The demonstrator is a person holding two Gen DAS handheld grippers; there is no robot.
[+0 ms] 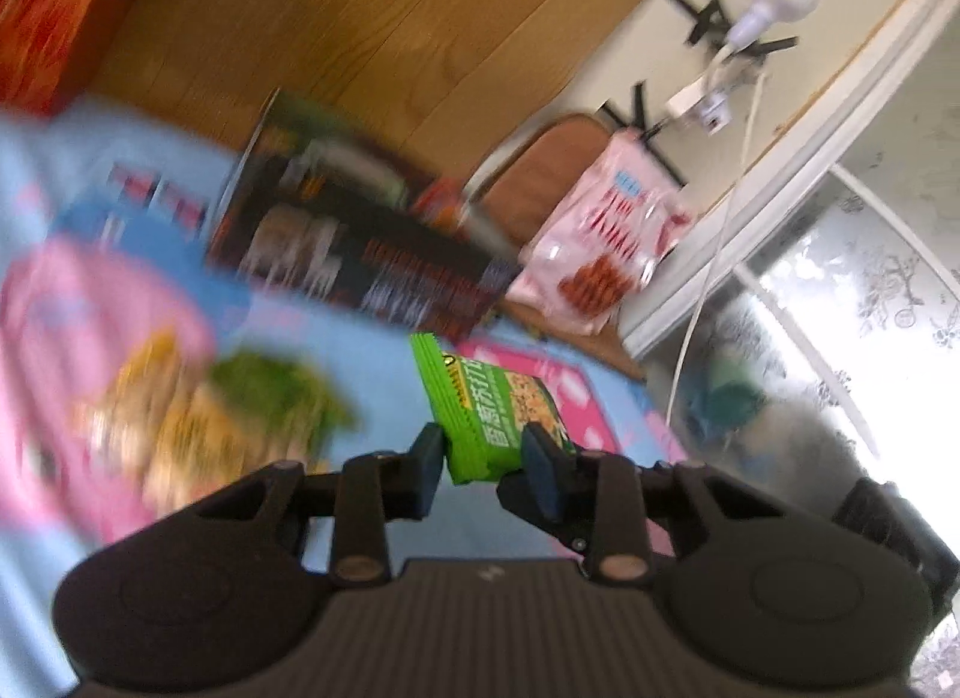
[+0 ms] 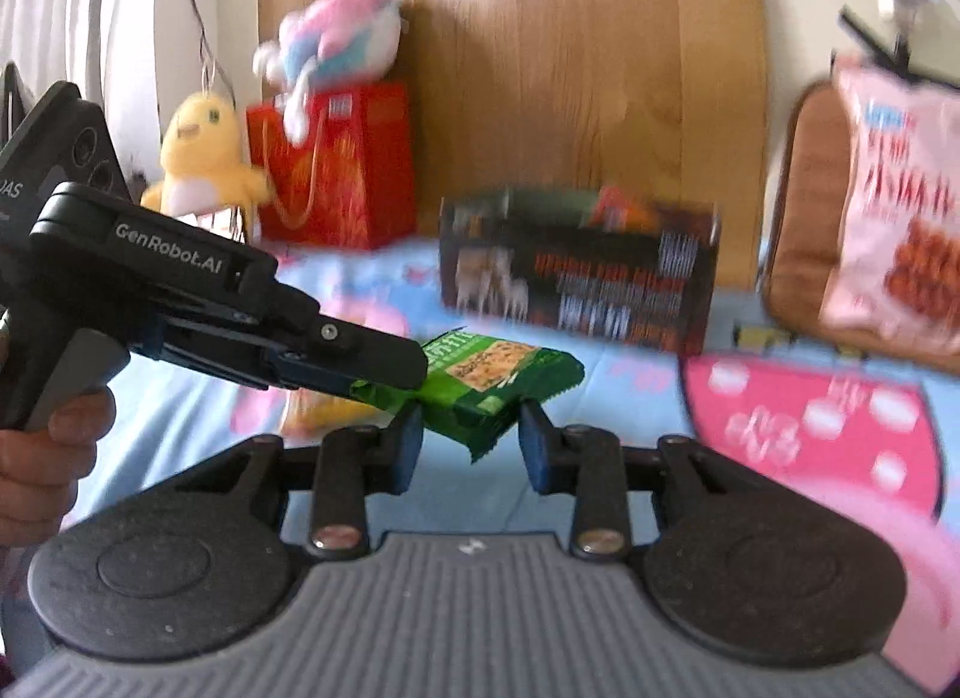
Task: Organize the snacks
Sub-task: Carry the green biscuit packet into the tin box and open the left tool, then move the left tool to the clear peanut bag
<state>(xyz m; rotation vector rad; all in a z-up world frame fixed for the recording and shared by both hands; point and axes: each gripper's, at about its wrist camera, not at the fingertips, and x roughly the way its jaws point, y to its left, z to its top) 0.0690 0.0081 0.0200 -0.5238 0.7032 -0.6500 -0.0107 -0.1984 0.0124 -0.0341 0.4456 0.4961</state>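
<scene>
My left gripper [image 1: 483,452] is shut on a small green snack packet [image 1: 486,410] and holds it above the blue bed sheet. In the right wrist view the same left gripper [image 2: 390,368] comes in from the left with the green packet [image 2: 498,377] in its tip. My right gripper [image 2: 471,428] is open, its fingers on either side of the packet's near end, not closed on it. A dark snack box [image 2: 576,278] stands open behind the packet; it also shows in the left wrist view [image 1: 354,230]. A pink snack bag [image 1: 606,242] leans at the right.
A red gift bag [image 2: 336,164] with a plush toy [image 2: 336,38] on it stands at the wooden headboard [image 2: 570,68], next to a yellow plush duck [image 2: 204,152]. A brown cushion [image 2: 804,206] backs the pink bag [image 2: 900,218]. A pink packet [image 1: 102,350] lies at left.
</scene>
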